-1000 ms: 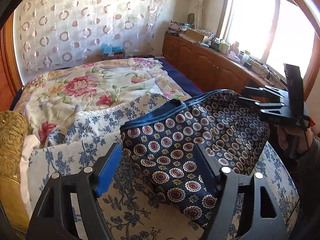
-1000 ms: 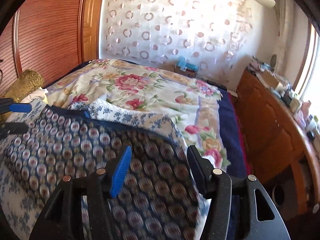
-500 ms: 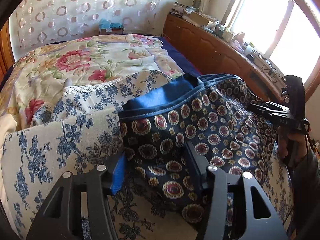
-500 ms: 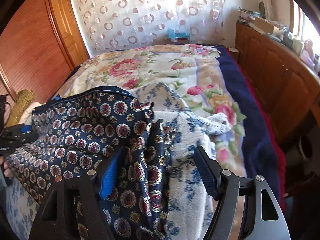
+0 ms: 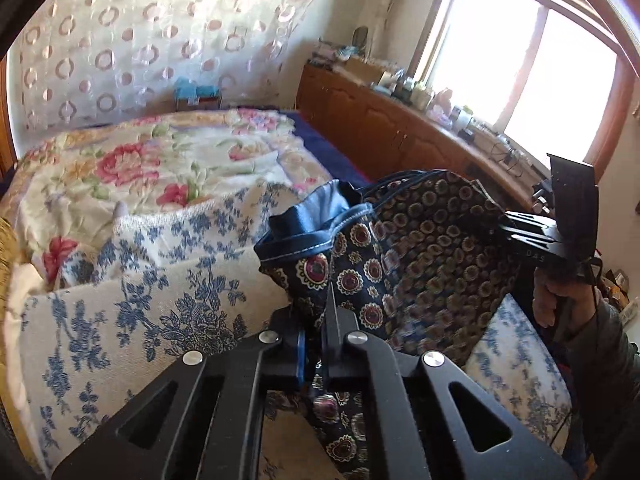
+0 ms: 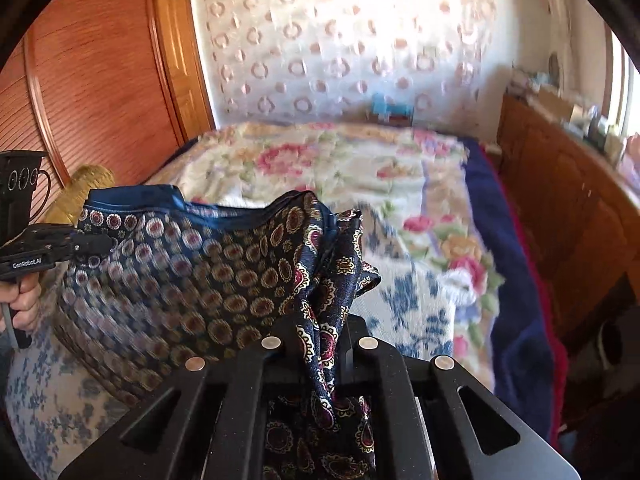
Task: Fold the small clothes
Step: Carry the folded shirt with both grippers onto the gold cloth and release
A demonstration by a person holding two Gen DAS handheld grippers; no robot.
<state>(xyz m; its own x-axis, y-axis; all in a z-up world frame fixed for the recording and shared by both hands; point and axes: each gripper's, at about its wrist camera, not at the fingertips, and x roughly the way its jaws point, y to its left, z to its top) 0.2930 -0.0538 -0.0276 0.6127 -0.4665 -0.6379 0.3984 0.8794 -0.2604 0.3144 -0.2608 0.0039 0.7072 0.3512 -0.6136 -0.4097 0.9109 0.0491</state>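
Your left gripper (image 5: 316,340) has just closed its jaws and pinches one edge of the navy medallion-print garment (image 5: 420,264); your right gripper (image 6: 320,344) has just closed too and clamps the opposite edge. The garment hangs stretched between them above the blue-flowered cloth (image 5: 120,320) on the bed (image 6: 360,168).

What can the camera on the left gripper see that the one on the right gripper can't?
Only the left wrist view shows the bright window and the right gripper from outside. Only the right wrist view shows the wooden wardrobe and the left gripper from outside. Both show the patterned navy garment, pinched at each end by a gripper whose jaws have just closed, and the floral bedspread.
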